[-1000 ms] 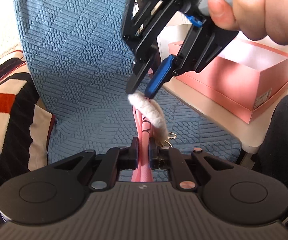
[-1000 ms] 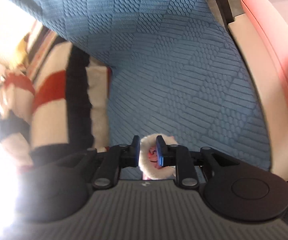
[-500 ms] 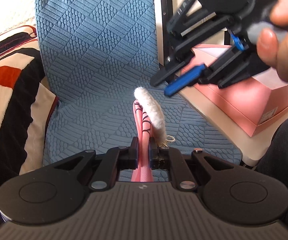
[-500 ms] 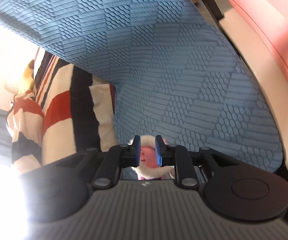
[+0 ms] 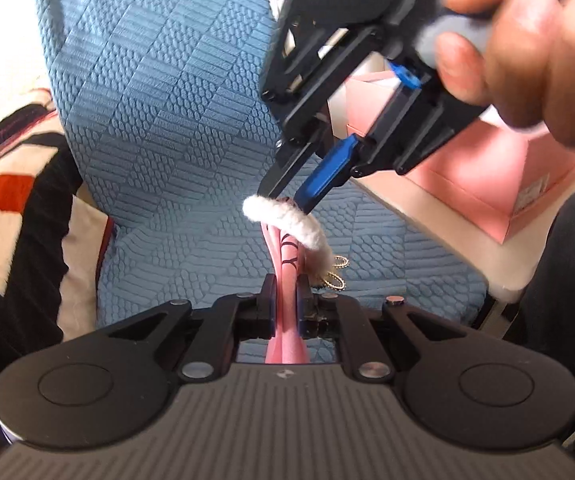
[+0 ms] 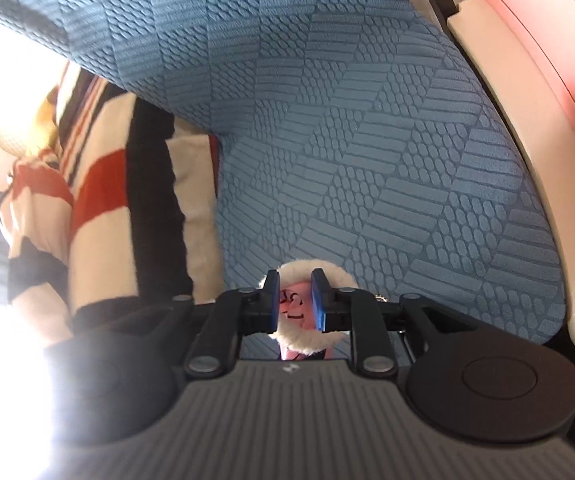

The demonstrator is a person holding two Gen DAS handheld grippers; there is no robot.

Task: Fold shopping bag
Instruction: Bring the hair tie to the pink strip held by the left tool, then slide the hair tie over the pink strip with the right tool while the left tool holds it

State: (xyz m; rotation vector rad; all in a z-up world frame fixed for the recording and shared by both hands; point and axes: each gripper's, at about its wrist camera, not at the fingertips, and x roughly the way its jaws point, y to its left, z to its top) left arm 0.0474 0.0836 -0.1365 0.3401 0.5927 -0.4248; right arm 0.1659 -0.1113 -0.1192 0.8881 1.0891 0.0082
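The shopping bag [image 5: 285,256] is a narrow pink bundle with black markings and a white fluffy trim [image 5: 287,220], held upright over a blue seat. My left gripper [image 5: 285,292] is shut on its lower part. My right gripper [image 5: 287,200], held by a hand [image 5: 527,40], comes down from the upper right, its fingers apart and straddling the top end of the trim. In the right wrist view the right gripper [image 6: 295,280] is open, with the pink bag [image 6: 295,308] and the trim [image 6: 307,270] between its blue pads.
A blue textured chair cover [image 5: 167,120] fills the background. A striped red, black and cream blanket [image 5: 7,200] lies left. A pink box [image 5: 487,168] sits on a cream table [image 5: 447,232] at right. A gold chain charm [image 5: 337,276] hangs by the bag. A dark trouser leg [image 5: 567,280] is far right.
The right gripper lifted off the bag's trim half a second ago and has now come back down onto its top end. The left gripper kept its hold on the bag.
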